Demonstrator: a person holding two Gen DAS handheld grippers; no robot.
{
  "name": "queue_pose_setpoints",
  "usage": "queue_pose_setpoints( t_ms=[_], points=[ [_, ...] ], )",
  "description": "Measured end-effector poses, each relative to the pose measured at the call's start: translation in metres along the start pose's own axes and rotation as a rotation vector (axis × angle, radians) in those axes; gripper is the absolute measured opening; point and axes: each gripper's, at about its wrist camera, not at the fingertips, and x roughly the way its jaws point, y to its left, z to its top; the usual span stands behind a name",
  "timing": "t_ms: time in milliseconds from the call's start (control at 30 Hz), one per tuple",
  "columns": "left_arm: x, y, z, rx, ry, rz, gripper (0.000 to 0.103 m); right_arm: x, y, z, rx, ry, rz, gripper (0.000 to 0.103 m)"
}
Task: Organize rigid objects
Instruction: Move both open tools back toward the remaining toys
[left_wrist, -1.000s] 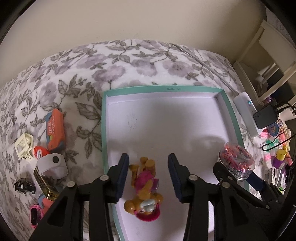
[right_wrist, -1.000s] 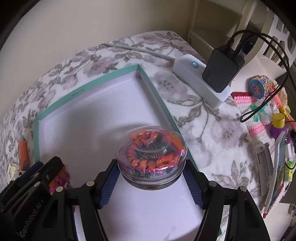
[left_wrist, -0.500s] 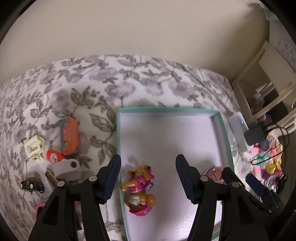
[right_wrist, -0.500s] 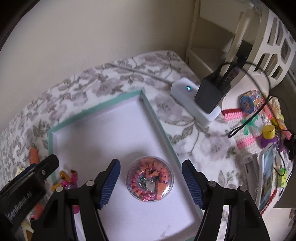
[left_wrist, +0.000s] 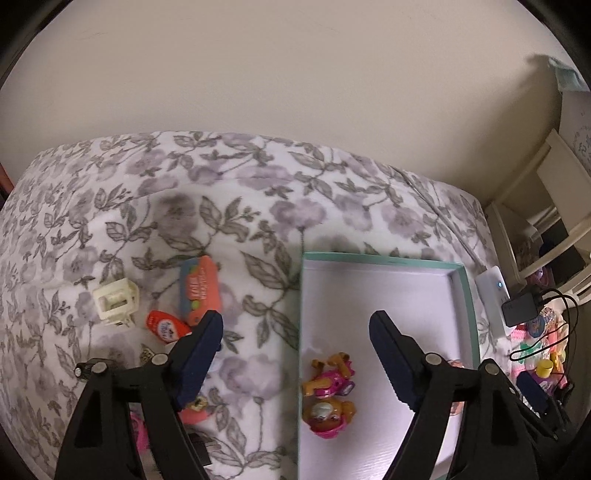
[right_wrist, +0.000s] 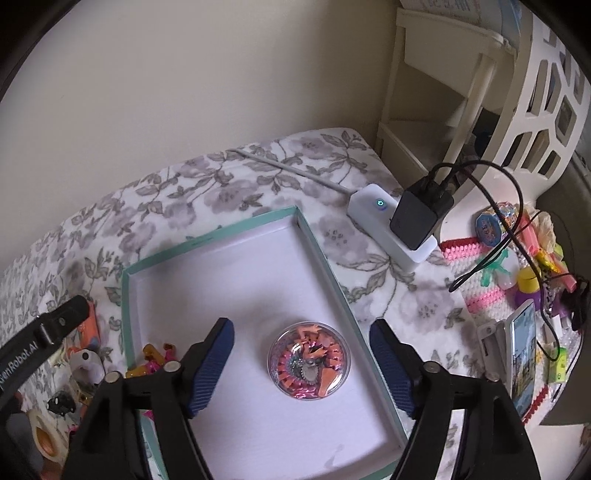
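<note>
Both grippers stood above the work with nothing between their jaws: the left gripper (left_wrist: 295, 328) was spread wide and still opening over the tray's left wall, and the right gripper (right_wrist: 301, 338) was likewise opening, clear of the domed jar (right_wrist: 309, 365) that sat on the tray floor at lower centre of the right view. The teal-rimmed tray (right_wrist: 325, 266) held two things, counted: that one jar and one pink-and-orange toy figure (left_wrist: 328, 398), lying on its side close to the left wall at lower centre of the left view. Outside the tray, at centre left of the left view, lay one orange block (left_wrist: 199, 291), one cream frame piece (left_wrist: 116, 302) and one red-capped piece (left_wrist: 164, 326); further small items sat behind the left jaw and could not be counted reliably, though the right view showed one black toy car (right_wrist: 61, 402) at lower left. Risks judged: the soft floral bedspread (left_wrist: 184, 192) gave an uneven bed, so a descending jaw could push a piece into the fabric or tip it rather than seat around it. The loose pieces lay close together, so one closing could catch two. The round jar could roll if the tray were nudged. The charger cable (right_wrist: 491, 206) at upper right could snag the right gripper.
</note>
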Motion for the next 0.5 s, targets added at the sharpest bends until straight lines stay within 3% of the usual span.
queue_pose_setpoints(
  t_ms=[233, 333, 500],
  points=[
    [-0.012, 0.019, -0.002, -0.027, -0.013, 0.016, 0.091, -0.013, -0.001, -0.004, 0.003, -0.017, -0.010, 0.089],
    [-0.021, 0.023, -0.004, -0.029, -0.037, 0.024, 0.091, -0.023, -0.001, -0.005, 0.002, -0.040, -0.016, 0.102],
    [-0.034, 0.029, -0.007, -0.037, -0.063, 0.026, 0.101, -0.041, 0.000, -0.007, 0.004, -0.074, -0.008, 0.102]
  ],
)
